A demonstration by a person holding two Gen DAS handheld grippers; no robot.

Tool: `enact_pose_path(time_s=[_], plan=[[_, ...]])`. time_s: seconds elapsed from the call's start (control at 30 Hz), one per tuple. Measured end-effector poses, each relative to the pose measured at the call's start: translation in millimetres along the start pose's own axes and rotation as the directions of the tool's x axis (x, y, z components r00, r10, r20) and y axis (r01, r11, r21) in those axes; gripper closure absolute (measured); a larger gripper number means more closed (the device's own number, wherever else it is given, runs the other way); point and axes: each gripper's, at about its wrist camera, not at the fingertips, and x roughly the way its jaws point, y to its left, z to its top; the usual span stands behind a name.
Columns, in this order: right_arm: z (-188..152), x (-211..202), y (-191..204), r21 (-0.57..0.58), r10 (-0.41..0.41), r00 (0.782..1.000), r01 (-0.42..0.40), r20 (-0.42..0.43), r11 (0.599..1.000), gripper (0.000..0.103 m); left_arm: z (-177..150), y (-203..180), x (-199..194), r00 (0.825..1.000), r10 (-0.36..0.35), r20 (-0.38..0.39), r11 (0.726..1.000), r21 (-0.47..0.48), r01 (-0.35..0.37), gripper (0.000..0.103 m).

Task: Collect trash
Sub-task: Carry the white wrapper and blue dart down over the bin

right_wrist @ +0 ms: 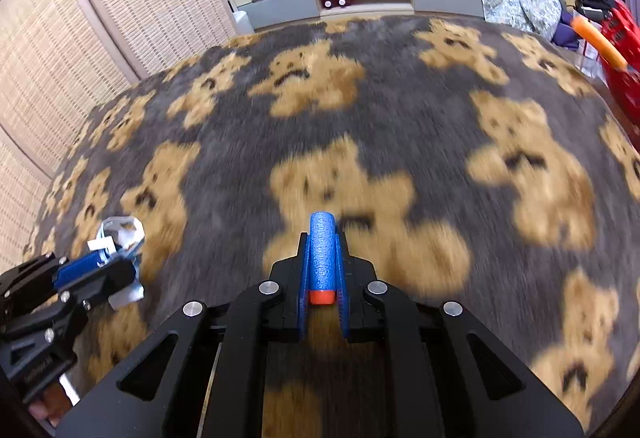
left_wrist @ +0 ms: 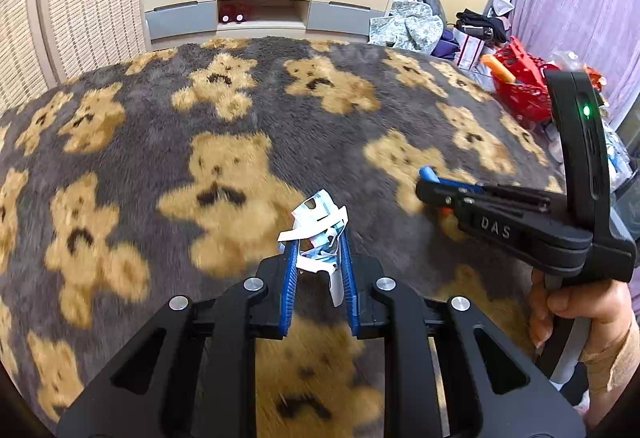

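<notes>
Currently both tools are loaded. My left gripper [left_wrist: 320,258] is clamped on a crumpled paper wrapper [left_wrist: 320,222], white with pale teal print, held above the bear-patterned rug [left_wrist: 280,98]. The wad sits between the blue pads [left_wrist: 291,270] and spills out past the tips, with one loose strip hanging down behind the right pad. I judge it very light and soft: it crushes instead of resisting, so the grip is on folds, not on a solid body. Holding the dense middle of the wad seems safer than any trailing flap, which could tear or slide free.

My right gripper [right_wrist: 323,270] is closed narrow on a blue foam dart [right_wrist: 323,250] with an orange tip [right_wrist: 320,297]. The dart lies lengthwise along the fingers, orange end toward the camera, blue end poking out beyond the tips. Foam is light and springy with a grippy surface; pinched mid-shaft as now, I expect little slip.

Both views are motion-blurred. I can see no bin for certain.
</notes>
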Motion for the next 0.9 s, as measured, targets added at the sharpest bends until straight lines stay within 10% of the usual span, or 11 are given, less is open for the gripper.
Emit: enact_pose_path(time_s=[0.9], plan=[[-192, -177, 38, -0.020, 0.046, 0.997, -0.045, 0.057, 0.999, 0.090, -170, -87, -149, 0.999, -0.038, 0.029, 0.999, 0.006, 0.037, 0.084]])
